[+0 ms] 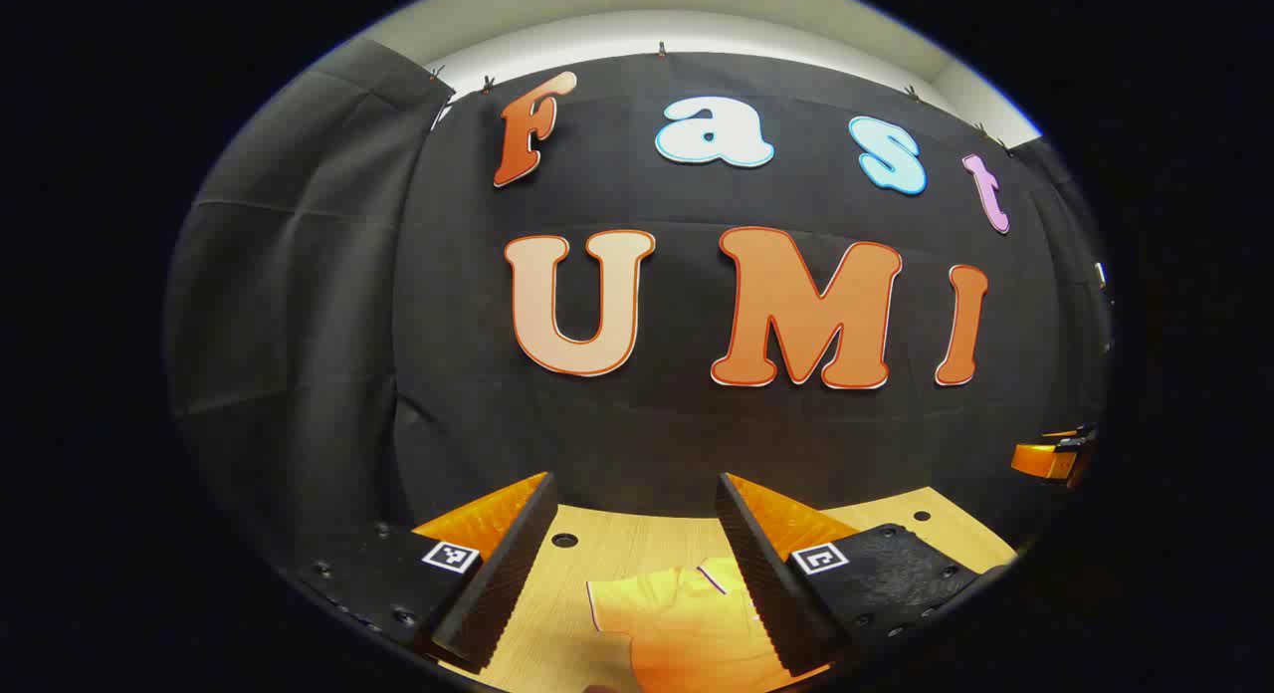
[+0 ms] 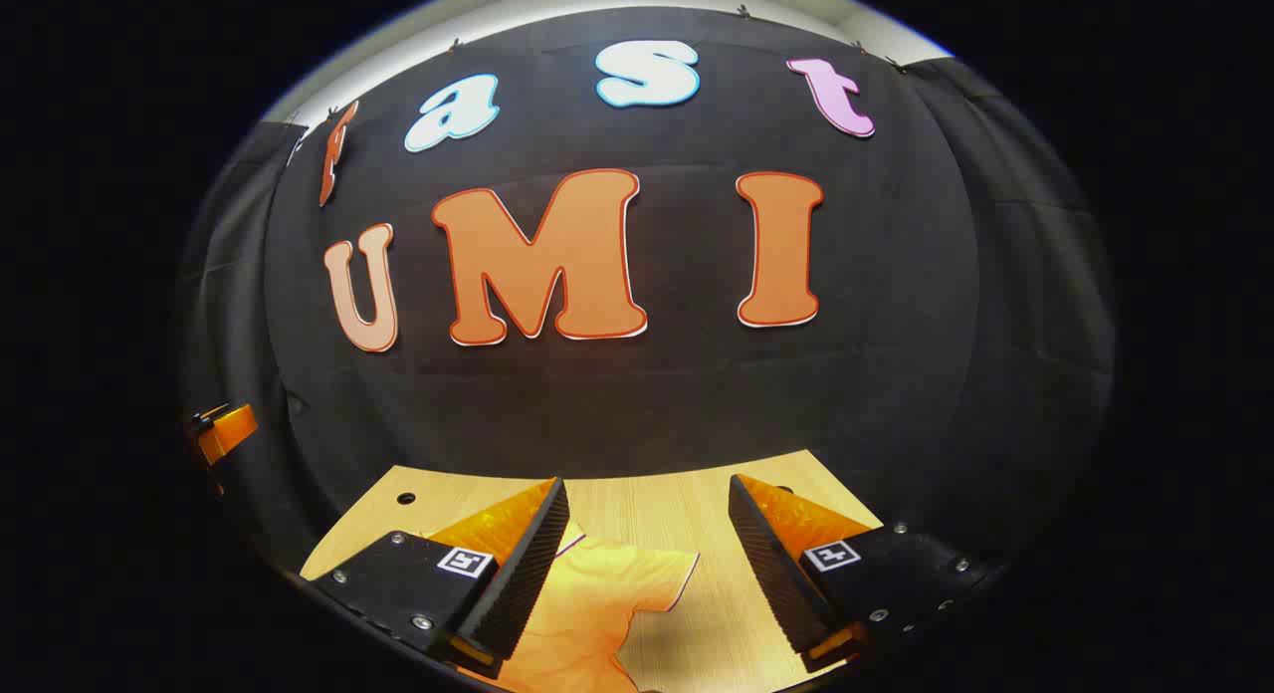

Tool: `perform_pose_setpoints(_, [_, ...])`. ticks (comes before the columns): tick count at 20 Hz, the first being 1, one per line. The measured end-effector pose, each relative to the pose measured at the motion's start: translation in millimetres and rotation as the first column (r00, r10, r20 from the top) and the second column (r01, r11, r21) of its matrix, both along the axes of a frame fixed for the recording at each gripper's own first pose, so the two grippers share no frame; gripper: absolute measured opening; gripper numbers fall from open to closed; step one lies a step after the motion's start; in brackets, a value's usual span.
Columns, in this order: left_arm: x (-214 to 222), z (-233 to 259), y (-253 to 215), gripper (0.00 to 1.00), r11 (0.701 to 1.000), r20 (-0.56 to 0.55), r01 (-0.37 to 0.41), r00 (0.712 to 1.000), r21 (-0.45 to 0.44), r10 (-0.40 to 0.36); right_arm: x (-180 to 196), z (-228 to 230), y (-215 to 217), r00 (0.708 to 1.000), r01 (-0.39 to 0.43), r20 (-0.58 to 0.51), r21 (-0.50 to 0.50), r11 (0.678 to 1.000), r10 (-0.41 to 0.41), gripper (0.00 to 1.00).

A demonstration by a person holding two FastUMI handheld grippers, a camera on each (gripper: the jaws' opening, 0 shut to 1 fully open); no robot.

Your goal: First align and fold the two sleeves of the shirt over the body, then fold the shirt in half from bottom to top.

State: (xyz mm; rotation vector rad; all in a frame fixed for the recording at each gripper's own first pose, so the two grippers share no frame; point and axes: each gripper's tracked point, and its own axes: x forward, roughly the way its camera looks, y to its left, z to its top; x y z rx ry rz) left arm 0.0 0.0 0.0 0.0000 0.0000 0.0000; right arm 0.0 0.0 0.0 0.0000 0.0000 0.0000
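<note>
Shirt (image 1: 677,623) lying flat on the wooden table (image 1: 617,534) below both grippers, one short sleeve (image 2: 652,574) spread outward in the right gripper view. Left gripper (image 1: 637,564) and right gripper (image 2: 647,564) hover above the fabric with fingers spread wide, pinching nothing. Likely risk: a descent that catches one layer only, or the table edge of the sleeve, would drag the shirt askew and spoil sleeve alignment.

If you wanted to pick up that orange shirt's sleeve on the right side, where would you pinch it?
Probably at the sleeve cuff's outer edge, coming down from above. It lies flat and spread on the table, pointing away from the shirt body, so the right gripper, open above it, can nip that free edge.
</note>
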Motion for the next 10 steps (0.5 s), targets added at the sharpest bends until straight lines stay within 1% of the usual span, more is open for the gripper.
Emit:
perform_pose_setpoints(3, [-1.5,-1.1,1.3,0.98,1.000,0.000,0.001,1.000,-0.010,-0.001,3.5,-3.6,1.7,1.000,-0.007,-0.012,0.003,1.000,0.007,0.98])
perform_pose_setpoints(6, [1.8,-2.4,2.3,0.98,1.000,-0.006,0.000,1.000,-0.002,0.000,4.9,-5.3,-2.5,1.000,0.010,-0.018,-0.001,1.000,-0.010,0.98])
perform_pose_setpoints(9, [6.6,-5.1,3.4,0.98,1.000,-0.009,0.001,1.000,-0.009,-0.001,8.8,-12.5,-5.9,0.998,0.025,-0.050,0.003,1.000,-0.025,0.98])
perform_pose_setpoints(10, [8.0,-5.4,3.9,0.98,1.000,-0.010,0.002,1.000,-0.009,-0.002,10.3,-14.6,-4.8,0.998,0.018,-0.068,0.006,1.000,-0.017,0.98])
